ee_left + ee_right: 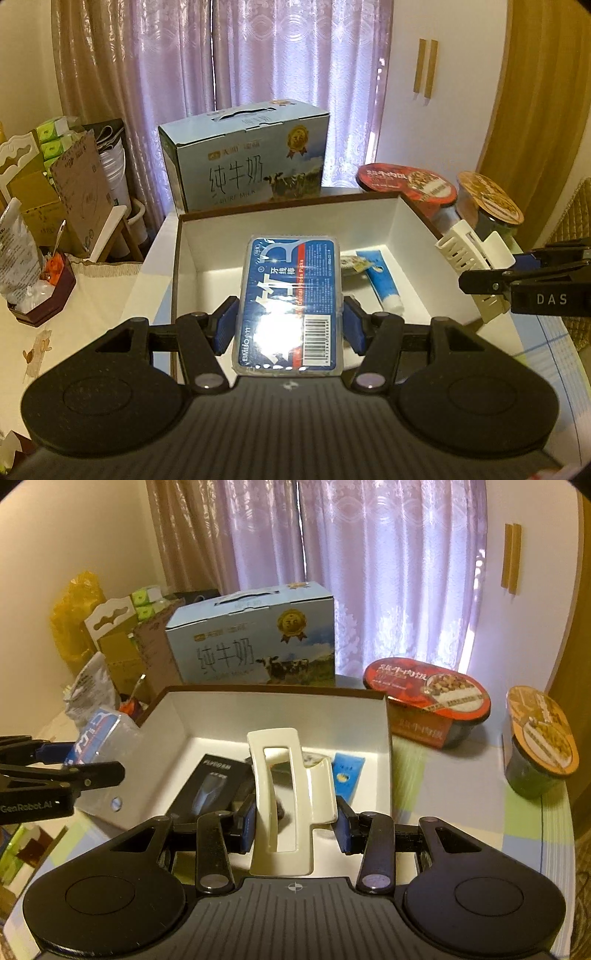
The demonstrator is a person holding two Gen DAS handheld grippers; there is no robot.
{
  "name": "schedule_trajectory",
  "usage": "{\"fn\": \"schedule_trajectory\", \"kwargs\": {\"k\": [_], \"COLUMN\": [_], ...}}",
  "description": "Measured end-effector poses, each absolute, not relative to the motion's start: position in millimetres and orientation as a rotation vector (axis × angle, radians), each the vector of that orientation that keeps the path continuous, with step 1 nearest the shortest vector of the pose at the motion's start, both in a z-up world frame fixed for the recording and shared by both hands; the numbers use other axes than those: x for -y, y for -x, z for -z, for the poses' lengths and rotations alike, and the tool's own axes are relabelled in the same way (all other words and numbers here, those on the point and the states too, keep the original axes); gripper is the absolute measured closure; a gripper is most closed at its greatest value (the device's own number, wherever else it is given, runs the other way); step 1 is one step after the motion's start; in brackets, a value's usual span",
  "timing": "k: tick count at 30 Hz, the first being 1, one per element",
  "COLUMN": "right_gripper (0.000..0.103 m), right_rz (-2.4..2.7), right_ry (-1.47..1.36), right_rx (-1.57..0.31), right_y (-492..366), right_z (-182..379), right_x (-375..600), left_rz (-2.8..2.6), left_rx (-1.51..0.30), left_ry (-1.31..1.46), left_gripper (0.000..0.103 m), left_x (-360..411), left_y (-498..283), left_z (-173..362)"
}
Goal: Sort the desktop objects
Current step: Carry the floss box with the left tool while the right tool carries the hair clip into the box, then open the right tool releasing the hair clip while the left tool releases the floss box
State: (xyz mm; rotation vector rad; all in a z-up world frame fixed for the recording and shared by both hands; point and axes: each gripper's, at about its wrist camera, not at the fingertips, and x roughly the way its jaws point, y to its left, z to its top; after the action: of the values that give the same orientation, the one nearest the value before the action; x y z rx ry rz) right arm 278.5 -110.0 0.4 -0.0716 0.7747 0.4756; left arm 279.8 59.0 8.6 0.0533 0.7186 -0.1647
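Two grippers are each clamped on something above an open white-lined box [402,221]. The left gripper [290,325] has its blue pads pressed against the sides of a blue floss-pick case [290,295], jaws about half spread. The right gripper [295,821] is narrowed onto a cream hair claw clip [275,801], held upright. Inside the box lie a blue tube [378,273] and a black packet [210,786]. The box rests on a table [454,786] with a pale checked cloth. Behind the box stands a blue milk carton [247,158]; to its right sit a red-lidded meal bowl [432,701] and an orange-lidded cup [539,738]. Lilac curtains [288,55] hang behind, with cardboard clutter [77,184] on the left.
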Motion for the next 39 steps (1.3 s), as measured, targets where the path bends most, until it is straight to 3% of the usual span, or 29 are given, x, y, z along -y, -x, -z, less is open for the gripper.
{"fn": "schedule_trajectory", "kwargs": {"k": [19,29,33,39], "right_gripper": [0.064,0.063,0.041,0.035], "right_rz": [-0.393,-0.425,-0.413,-0.414], "right_ry": [0.054,0.049,0.075,0.077], "right_rx": [-1.016,-1.055,-1.023,-1.015], "right_y": [-366,-383,-385,-387], "right_z": [80,100,97,96], "right_x": [64,55,56,59], "left_rz": [0.111,0.102,0.095,0.086], "left_rx": [-0.847,-0.893,-0.901,-0.914], "left_ry": [-0.051,-0.051,-0.049,-0.047], "left_gripper": [0.049,0.049,0.049,0.049], "left_x": [-75,-74,-76,-79], "left_y": [-377,-400,-407,-418], "left_z": [38,61,66,74]}}
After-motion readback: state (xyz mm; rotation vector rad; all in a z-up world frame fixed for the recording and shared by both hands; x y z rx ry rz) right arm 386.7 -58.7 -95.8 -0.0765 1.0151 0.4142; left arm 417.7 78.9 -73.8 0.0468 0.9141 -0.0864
